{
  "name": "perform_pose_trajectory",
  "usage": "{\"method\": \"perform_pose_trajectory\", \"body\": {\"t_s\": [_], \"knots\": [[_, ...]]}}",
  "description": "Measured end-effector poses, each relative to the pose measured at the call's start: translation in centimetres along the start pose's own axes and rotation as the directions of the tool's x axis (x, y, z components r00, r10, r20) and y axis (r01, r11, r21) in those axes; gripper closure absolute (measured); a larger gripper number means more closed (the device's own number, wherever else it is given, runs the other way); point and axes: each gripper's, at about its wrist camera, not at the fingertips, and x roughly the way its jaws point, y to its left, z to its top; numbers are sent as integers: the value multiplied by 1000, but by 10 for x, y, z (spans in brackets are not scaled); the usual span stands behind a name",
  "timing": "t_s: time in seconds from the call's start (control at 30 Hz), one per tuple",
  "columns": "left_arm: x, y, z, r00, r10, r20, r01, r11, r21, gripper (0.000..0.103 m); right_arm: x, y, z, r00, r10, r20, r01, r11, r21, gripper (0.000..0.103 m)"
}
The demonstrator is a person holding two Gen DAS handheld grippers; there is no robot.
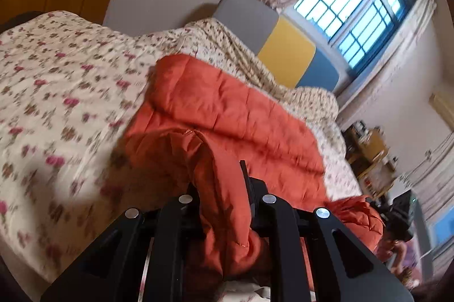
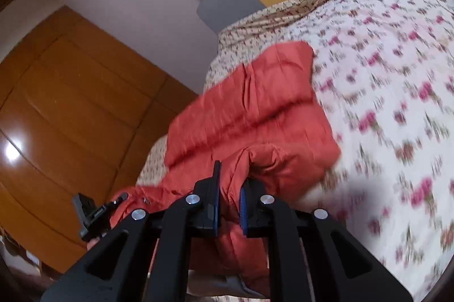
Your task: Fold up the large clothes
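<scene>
In the left view, the left gripper [image 1: 221, 188] is clamped on a fold of the orange coat [image 1: 227, 114], which lies on the floral bed [image 1: 56, 75], and in the right view the right gripper [image 2: 229, 200] pinches another fold of the coat [image 2: 255, 109] on that bed [image 2: 383, 103].

Motion blur smears the flowered bedspread [image 1: 56, 92] in both views, the orange jacket's [image 1: 227, 114] near end is hidden under the two grippers' black frames, and the small things on the far-right shelf [image 1: 369, 157] cannot be told.
</scene>
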Motion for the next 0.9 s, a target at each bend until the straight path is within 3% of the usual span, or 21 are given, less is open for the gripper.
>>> {"method": "perform_pose_trajectory", "body": {"t_s": [0.2, 0.33, 0.5, 0.73, 0.83, 0.9], "knots": [[38, 10, 42, 1000, -20, 22, 22, 995, -96, 88, 37, -11, 51, 1000, -6, 11, 5, 999, 37, 93], [70, 21, 66, 999, -23, 27, 27, 988, -153, 88, 62, -33, 78, 1000, 8, 8, -9, 990, 142, 93], [114, 29, 89, 1000, 22, 4, -21, 987, -161, 88, 89, -59, 103, 1000, -6, 9, 3, 970, 242, 90], [153, 51, 108, 996, 84, -41, -91, 973, -212, 87, 120, -92, 124, 999, -11, 31, -1, 932, 363, 77], [159, 58, 114, 998, 48, -32, -55, 962, -266, 66, 125, -103, 126, 996, 36, 77, -65, 907, 416, 54], [152, 60, 118, 999, 13, 34, -2, 953, -304, 29, 125, -110, 127, 990, 68, 127, -119, 885, 450, 42]]}}
